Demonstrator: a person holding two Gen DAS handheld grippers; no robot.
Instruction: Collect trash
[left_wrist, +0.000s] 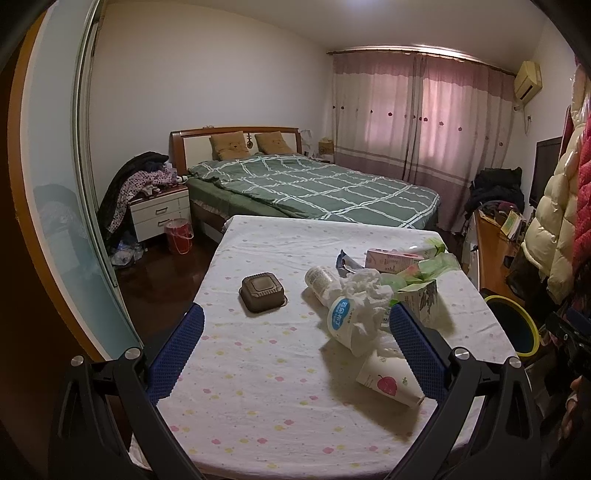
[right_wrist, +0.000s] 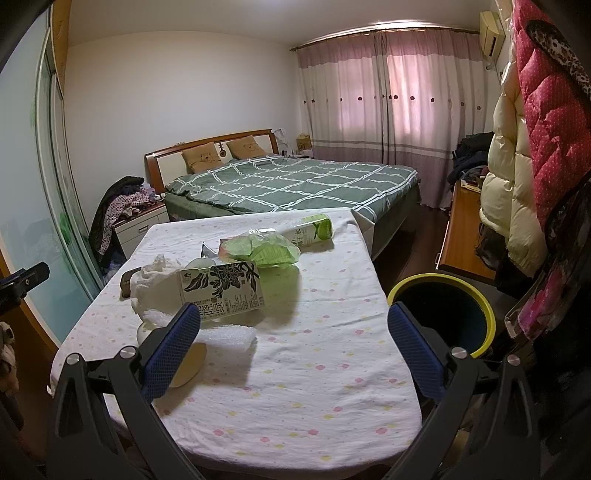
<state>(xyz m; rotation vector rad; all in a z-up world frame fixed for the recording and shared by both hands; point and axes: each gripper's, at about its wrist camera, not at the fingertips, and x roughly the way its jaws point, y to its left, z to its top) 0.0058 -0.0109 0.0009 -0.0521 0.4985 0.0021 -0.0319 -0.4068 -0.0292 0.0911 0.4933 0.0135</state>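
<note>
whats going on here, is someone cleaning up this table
About to. A person holds a left gripper and a right gripper, both open and empty above the cloth-covered table. The trash is untouched: a crumpled tissue, a paper cup on its side, a tea carton, a green plastic bag. A yellow-rimmed bin waits beside the table.

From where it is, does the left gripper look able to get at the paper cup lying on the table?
Probably yes. The left gripper is open and empty, and the paper cup lies uncovered on its side just inside the right finger.
</note>
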